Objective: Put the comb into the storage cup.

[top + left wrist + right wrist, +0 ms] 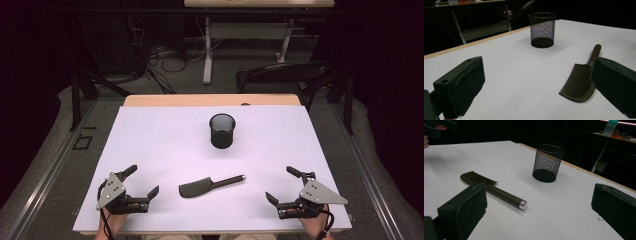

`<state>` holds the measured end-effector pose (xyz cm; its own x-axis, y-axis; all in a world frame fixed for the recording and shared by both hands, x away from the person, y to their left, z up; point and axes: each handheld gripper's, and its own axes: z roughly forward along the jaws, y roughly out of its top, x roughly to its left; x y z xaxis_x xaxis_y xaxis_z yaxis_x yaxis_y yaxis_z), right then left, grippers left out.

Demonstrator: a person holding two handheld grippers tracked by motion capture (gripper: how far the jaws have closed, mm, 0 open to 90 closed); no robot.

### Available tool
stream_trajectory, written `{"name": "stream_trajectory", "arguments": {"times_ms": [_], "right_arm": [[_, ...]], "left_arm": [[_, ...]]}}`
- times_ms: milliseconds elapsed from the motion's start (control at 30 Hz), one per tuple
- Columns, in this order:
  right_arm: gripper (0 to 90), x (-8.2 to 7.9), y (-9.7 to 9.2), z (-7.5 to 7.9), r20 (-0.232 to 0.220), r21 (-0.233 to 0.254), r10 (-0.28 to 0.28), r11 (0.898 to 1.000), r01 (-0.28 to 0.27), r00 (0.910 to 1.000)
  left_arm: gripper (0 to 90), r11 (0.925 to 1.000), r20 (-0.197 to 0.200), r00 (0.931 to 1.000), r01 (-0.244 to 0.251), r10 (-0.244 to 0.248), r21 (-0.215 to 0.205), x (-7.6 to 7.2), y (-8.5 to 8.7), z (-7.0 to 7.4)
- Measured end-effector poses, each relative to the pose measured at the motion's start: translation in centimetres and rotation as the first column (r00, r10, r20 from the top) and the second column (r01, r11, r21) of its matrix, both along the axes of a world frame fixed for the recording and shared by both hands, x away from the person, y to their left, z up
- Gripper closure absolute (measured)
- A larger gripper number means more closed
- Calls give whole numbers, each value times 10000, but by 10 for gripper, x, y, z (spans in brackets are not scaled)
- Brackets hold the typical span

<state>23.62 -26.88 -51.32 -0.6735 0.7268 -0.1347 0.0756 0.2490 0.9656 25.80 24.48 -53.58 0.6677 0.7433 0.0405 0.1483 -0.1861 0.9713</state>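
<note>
A dark comb (207, 185) lies flat on the white table (150, 145) near the front, teeth end to the left, handle with a silver cap to the right. Behind it stands an upright black mesh cup (222, 130). My left gripper (142, 181) rests open at the front left, left of the comb. My right gripper (282, 184) rests open at the front right. In the left gripper view the comb (580, 81) lies by the right jaw and the cup (542, 30) stands farther off. In the right gripper view the comb (491, 188) and cup (547, 163) lie ahead.
A wooden strip (210, 100) edges the table's far side. Beyond it stand a desk frame (245, 45), cables on the floor (160, 60) and a dark chair (285, 75). Bare white surface lies around the cup and comb.
</note>
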Motion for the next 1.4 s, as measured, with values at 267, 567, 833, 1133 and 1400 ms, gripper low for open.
{"name": "stream_trajectory", "arguments": {"times_ms": [267, 567, 833, 1133, 1400], "right_arm": [[0, 4, 3, 0, -76, -135, -17, 9999, 16, 10000], [0, 9, 8, 2, -376, -385, -136, 9992, 122, 9992], [0, 15, 15, 6, -443, -609, -107, 9981, 80, 9990], [0, 23, 27, 10, -701, -620, 123, 9979, -166, 9975], [0, 33, 39, 11, -923, -753, 350, 9963, -420, 9951]], "left_arm": [[0, 10000, -26, 10000, 33, -33, 56, 1, 0, 0], [0, 10000, -34, 10000, -37, 38, 61, 1, 1, 0], [0, 9999, -25, 10000, -34, 35, 128, 1, 1, 0], [0, 9998, -27, 10000, -26, 27, 204, 1, 0, 0], [0, 9997, -54, 10000, -5, 6, 264, 2, 0, 0]]}}
